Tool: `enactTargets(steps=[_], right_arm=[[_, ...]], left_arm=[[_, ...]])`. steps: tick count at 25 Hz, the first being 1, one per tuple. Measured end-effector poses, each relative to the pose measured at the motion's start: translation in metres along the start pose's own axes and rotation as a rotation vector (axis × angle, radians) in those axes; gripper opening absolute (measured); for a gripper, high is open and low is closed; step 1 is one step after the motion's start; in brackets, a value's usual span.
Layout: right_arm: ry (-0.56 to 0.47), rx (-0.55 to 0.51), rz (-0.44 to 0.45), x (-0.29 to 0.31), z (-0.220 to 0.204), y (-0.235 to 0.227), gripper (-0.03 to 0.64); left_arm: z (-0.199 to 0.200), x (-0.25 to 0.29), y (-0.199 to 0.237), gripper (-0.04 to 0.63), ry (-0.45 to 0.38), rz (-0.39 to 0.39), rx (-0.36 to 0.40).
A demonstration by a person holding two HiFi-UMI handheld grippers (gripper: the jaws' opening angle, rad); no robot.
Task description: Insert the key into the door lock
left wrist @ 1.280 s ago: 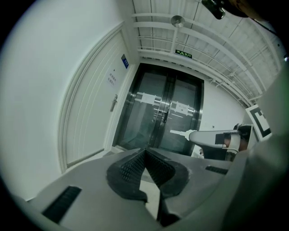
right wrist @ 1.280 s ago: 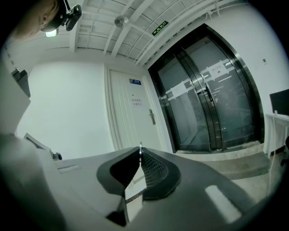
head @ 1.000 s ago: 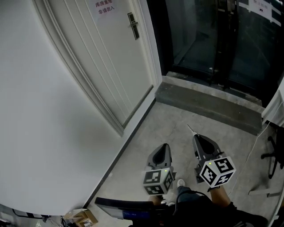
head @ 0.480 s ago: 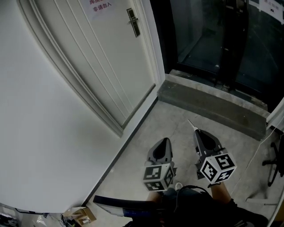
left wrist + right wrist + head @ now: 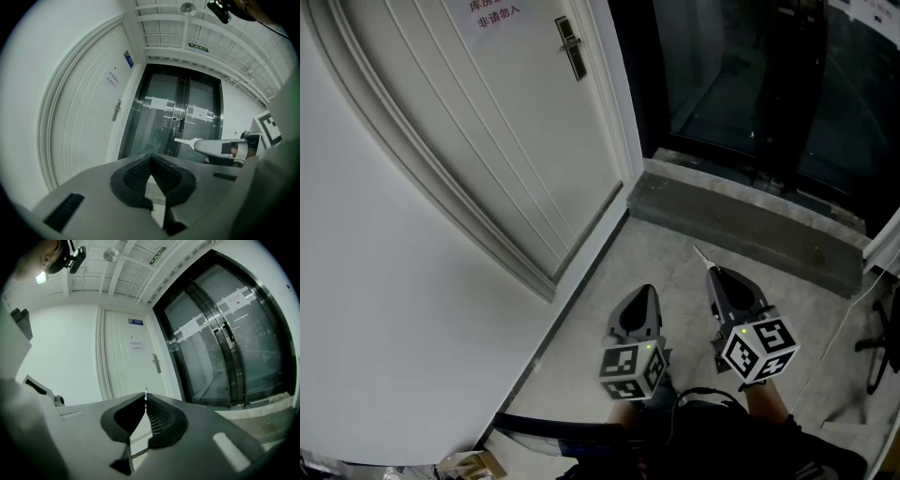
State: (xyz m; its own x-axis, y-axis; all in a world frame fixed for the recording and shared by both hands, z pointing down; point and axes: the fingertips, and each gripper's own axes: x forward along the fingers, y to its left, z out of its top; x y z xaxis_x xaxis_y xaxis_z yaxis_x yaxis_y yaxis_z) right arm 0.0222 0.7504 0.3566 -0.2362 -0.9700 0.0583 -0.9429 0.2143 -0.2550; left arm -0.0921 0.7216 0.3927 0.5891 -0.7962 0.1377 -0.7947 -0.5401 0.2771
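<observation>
Head view shows the big white door (image 5: 516,141) up on the left, with dark glass doors (image 5: 750,84) beside it and a grey step (image 5: 741,225) below them. Both grippers hang low over the floor, well apart from the door. The left gripper (image 5: 644,292) has its jaws pressed together on nothing. The right gripper (image 5: 713,274) is pinched tight on the key (image 5: 701,255), and the key's thin tip pokes out in front. The door lock (image 5: 572,50), with its handle, looks small and sits far up the door. The keyhole is too tiny to see. I think the person should step closer, lift the key level with the lock, point it straight, and push slowly.
</observation>
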Motion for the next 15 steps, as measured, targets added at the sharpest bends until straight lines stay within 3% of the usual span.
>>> enactTargets(steps=[15], right_arm=[[-0.026, -0.018, -0.042, 0.152, 0.03, -0.03, 0.011]], left_arm=[[0.056, 0.127, 0.084, 0.0, -0.011, -0.052, 0.012]])
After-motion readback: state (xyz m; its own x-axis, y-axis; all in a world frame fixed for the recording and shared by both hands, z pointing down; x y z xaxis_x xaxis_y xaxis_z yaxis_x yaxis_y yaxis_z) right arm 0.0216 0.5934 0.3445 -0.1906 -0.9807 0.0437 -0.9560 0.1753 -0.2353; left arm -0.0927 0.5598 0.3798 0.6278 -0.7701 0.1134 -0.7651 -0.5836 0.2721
